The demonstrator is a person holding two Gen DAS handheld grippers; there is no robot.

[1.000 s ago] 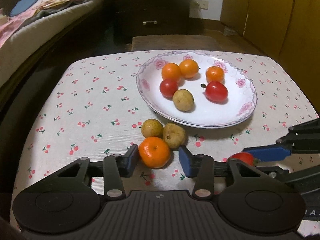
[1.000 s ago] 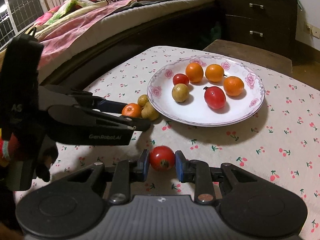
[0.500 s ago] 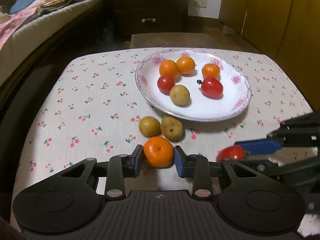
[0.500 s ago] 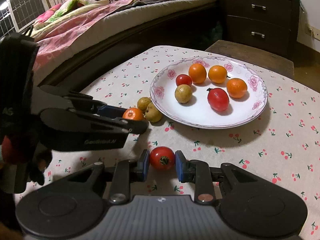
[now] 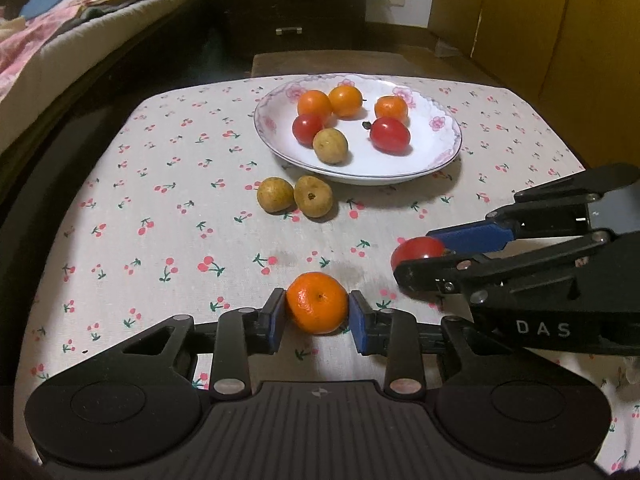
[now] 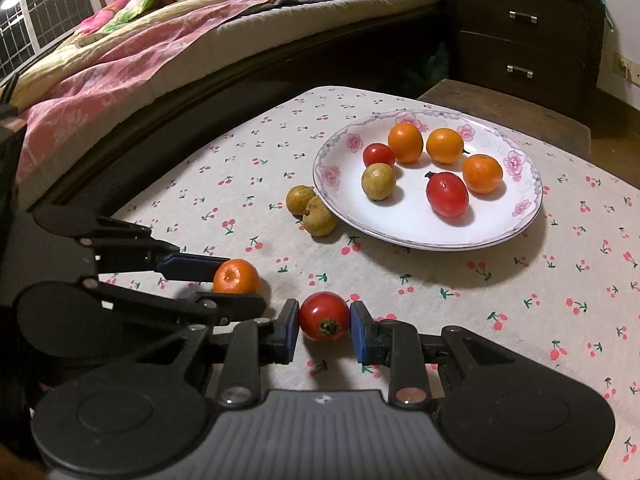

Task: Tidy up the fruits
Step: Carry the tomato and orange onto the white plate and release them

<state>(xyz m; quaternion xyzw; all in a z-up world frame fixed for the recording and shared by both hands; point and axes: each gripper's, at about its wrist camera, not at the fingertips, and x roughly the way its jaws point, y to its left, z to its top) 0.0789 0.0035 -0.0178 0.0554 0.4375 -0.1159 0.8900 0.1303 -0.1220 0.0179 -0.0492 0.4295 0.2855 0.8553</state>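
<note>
Left wrist: left gripper (image 5: 318,315) is pinching the mandarin (image 5: 317,302), jaws just closed on it, ready to carry to the plate (image 5: 448,136). Right wrist: right gripper (image 6: 324,330) is clamping the tomato (image 6: 324,316), same destination.

Six fruits in plate (image 5: 448,148), two pears (image 5: 294,196) before it on tablecloth (image 5: 160,168), bed (image 6: 160,40) behind
</note>
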